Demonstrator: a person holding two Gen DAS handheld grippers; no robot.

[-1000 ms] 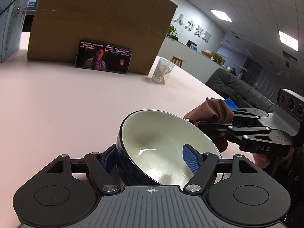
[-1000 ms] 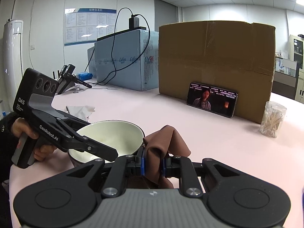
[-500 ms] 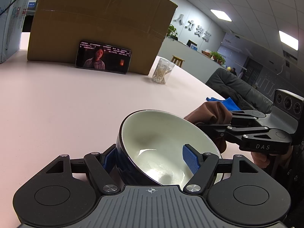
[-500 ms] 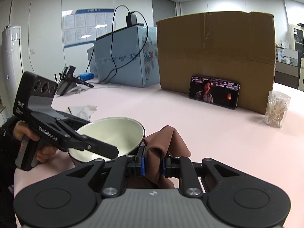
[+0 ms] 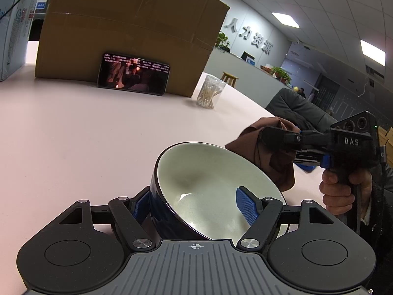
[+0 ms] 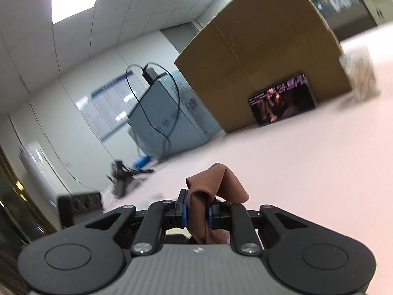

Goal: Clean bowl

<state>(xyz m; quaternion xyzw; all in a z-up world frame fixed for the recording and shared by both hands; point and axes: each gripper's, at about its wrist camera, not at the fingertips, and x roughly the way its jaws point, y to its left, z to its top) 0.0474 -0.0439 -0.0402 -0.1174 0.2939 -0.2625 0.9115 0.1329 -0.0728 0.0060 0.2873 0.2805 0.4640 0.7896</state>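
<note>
A bowl, dark blue outside and cream inside, is tilted toward the right in the left wrist view. My left gripper is shut on it, one blue pad against the outer wall and the other inside the bowl. A brown cloth hangs just beyond the bowl's far right rim, pinched in my right gripper, which lies rolled on its side in a person's hand. In the blurred, tilted right wrist view, the right gripper has its jaws closing tight on the brown cloth. The bowl is out of that view.
On the pink table a large cardboard box stands at the back with a phone leaning on it. A clear jar of cotton swabs sits to its right. A blue-grey carton with a cable stands further left.
The right gripper has rolled onto its side and its view now tilts and blurs, with the bowl gone from it. The cloth moved slightly away from the bowl's rim. The left gripper and bowl stayed put.
</note>
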